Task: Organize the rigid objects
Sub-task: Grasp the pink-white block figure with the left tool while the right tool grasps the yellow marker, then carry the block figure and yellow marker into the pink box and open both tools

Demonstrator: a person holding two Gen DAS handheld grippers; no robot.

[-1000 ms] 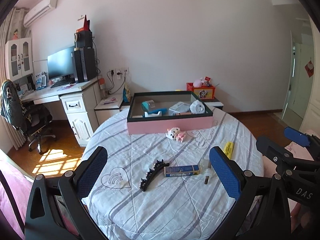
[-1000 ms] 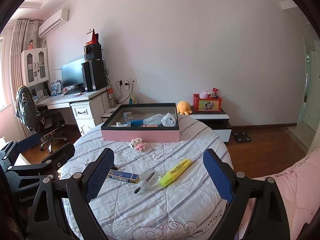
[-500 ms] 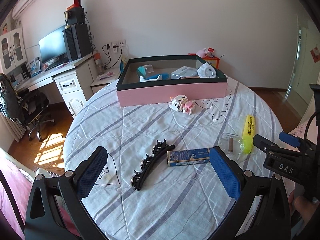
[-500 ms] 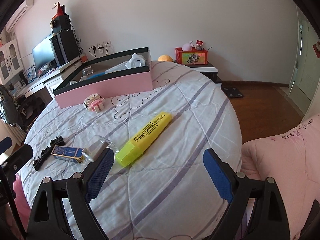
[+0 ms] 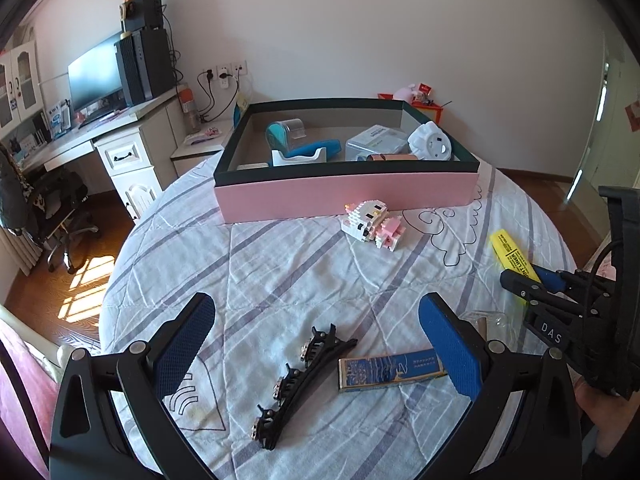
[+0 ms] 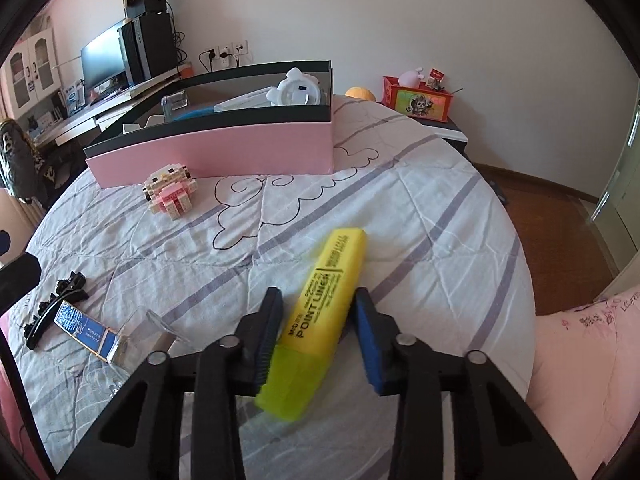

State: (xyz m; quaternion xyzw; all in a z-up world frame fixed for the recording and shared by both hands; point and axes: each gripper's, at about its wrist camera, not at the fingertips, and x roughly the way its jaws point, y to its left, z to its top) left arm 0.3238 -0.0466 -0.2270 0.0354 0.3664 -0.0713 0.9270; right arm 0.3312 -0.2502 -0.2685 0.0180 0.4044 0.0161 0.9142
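On the quilted round table lies a yellow highlighter (image 6: 334, 276). My right gripper (image 6: 318, 294) straddles its middle; the jaws are closing and both blue pads touch its sides. From the left wrist view the right gripper (image 5: 536, 284) sits at the table's right edge over the highlighter (image 5: 510, 254). My left gripper (image 5: 316, 308) hangs open above a black hair clip (image 5: 304, 376) and a slim blue box (image 5: 392, 366), gripping nothing. A pink and white block toy (image 5: 372, 224) stands in front of the pink tray (image 5: 344, 196).
The tray holds a tape dispenser, a clear box and a white round gadget. A clear plastic piece (image 6: 160, 324) lies beside the blue box (image 6: 86, 330). A desk with monitor and chair stands at left, a low cabinet behind the table, wooden floor at right.
Both grippers have come down and closer to the table. The right gripper, wide open before, has closed around the yellow highlighter. The left gripper stays open.
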